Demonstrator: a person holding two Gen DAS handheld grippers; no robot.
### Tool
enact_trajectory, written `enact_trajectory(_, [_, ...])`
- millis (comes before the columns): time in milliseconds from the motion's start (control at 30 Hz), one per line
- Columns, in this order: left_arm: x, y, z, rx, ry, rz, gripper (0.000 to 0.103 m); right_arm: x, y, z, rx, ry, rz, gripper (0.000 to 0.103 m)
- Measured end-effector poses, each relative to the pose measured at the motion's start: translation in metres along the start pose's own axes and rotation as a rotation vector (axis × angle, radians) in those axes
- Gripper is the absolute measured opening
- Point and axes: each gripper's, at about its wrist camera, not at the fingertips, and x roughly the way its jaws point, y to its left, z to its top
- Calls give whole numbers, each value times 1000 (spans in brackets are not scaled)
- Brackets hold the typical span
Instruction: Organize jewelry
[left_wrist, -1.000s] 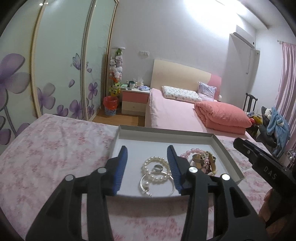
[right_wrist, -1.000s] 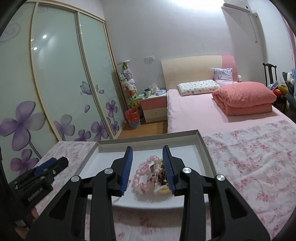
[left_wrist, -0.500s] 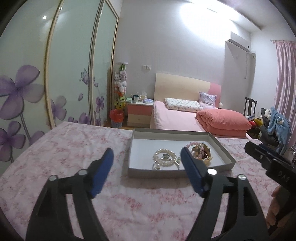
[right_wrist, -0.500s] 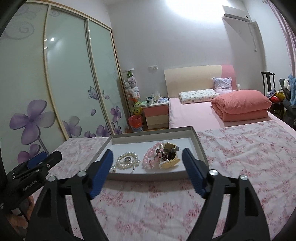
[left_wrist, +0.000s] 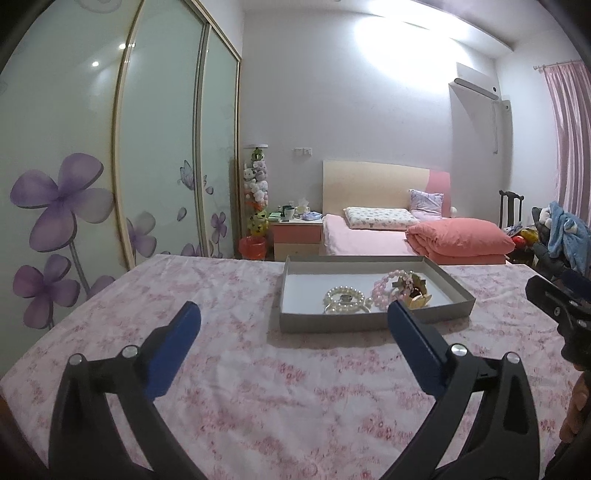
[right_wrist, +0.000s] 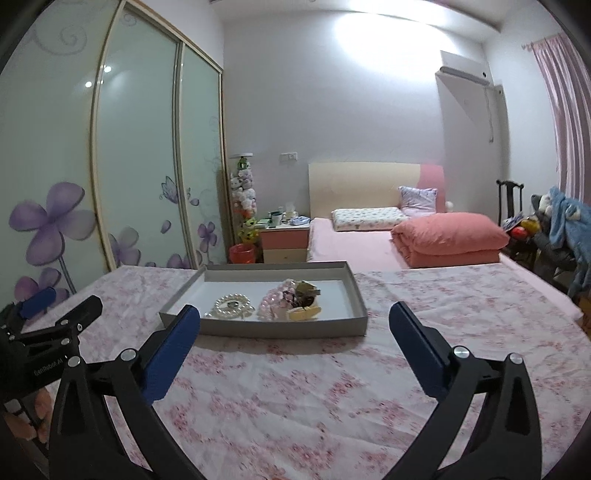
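Note:
A shallow grey tray (left_wrist: 373, 321) (right_wrist: 280, 328) sits on the pink floral tablecloth. Inside lie white pearl bracelets (left_wrist: 345, 300) (right_wrist: 231, 305), a pink bead bracelet (left_wrist: 384, 287) (right_wrist: 273, 303) and a small pile of gold and dark trinkets (left_wrist: 413, 291) (right_wrist: 304, 301). My left gripper (left_wrist: 293, 321) is open and empty, held back from the tray's near wall. My right gripper (right_wrist: 295, 325) is open and empty, also short of the tray. Each gripper shows at the edge of the other's view.
The tablecloth (left_wrist: 258, 387) covers the table around the tray. Behind are a pink bed (right_wrist: 369, 243), a nightstand (right_wrist: 284, 240), a red bin (right_wrist: 242, 254), wardrobe doors with purple flowers (left_wrist: 59, 206), and a chair with clothes (right_wrist: 561, 229) at the right.
Both grippers have opened wide and pulled back and up from the tray. The jewelry they stood over stays in the tray.

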Motion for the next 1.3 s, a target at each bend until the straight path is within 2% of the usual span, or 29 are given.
enact_trajectory(233, [-12,-6,-12,34,-20,18,99,-9,4,-14,-21,0,-37,101])
enact_trajectory(433, [-14,-6,-16,12,-17,4,99,-6,9,-29,-19,16,-34,101])
enact_trajectory(1300, [-14,-3,-21,6,-15,-1,99,-5,3,-28,7,27,-28,101])
